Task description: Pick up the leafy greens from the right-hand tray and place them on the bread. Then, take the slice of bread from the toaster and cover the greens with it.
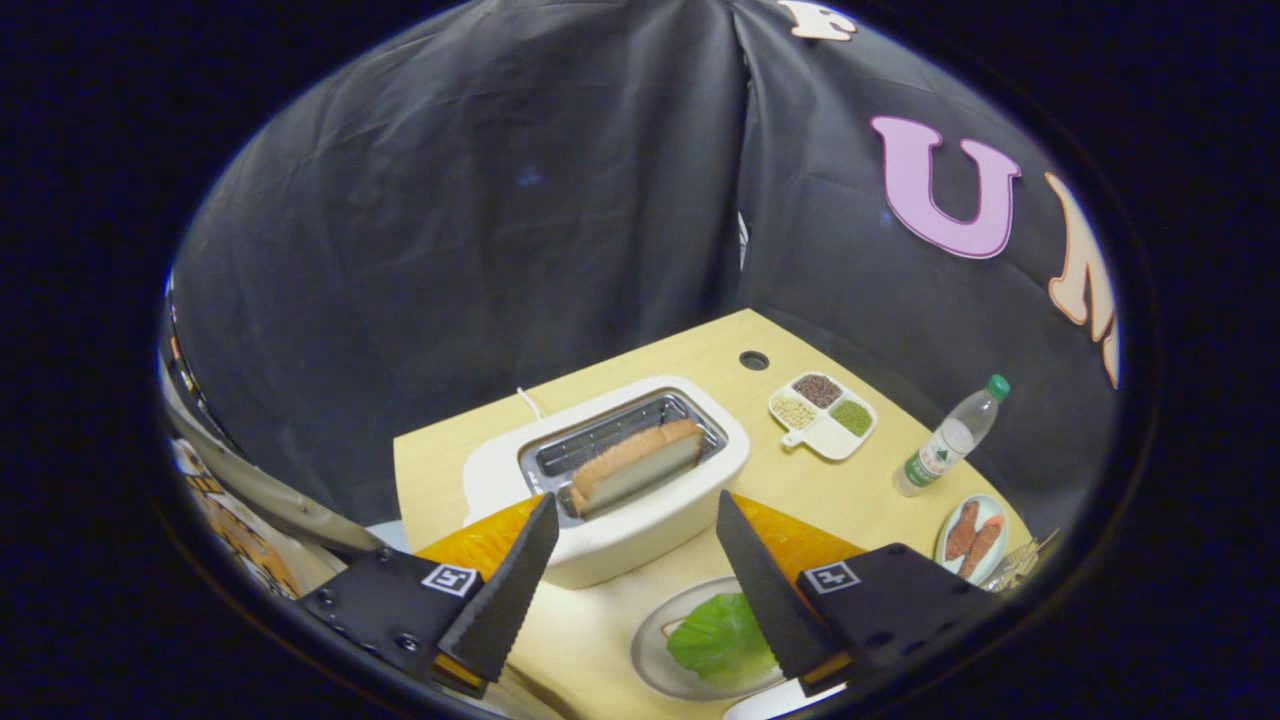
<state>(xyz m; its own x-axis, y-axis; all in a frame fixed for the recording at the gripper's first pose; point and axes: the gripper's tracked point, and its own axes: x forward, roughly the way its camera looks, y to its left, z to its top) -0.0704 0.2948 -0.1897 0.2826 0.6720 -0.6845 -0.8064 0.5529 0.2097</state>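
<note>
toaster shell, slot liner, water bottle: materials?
Toaster shell: looks like glossy white plastic or enamelled metal, smooth with soft highlights. Slot liner: bright metal, mirror-like and ribbed. Bottle: clear plastic with a green cap, see-through. The gripper hangs open just short of the toaster, its fingers wide apart.

Staged recording booth, kitchen-style setup: black cloth wall point(480, 230) around pale wooden table point(700, 365); white toaster point(640, 530), divided dish of grains point(822, 414), water bottle point(950, 440), plates point(650, 650).

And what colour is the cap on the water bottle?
Green. The bottle cap shows best in the gripper view, beyond the open gripper.
</note>
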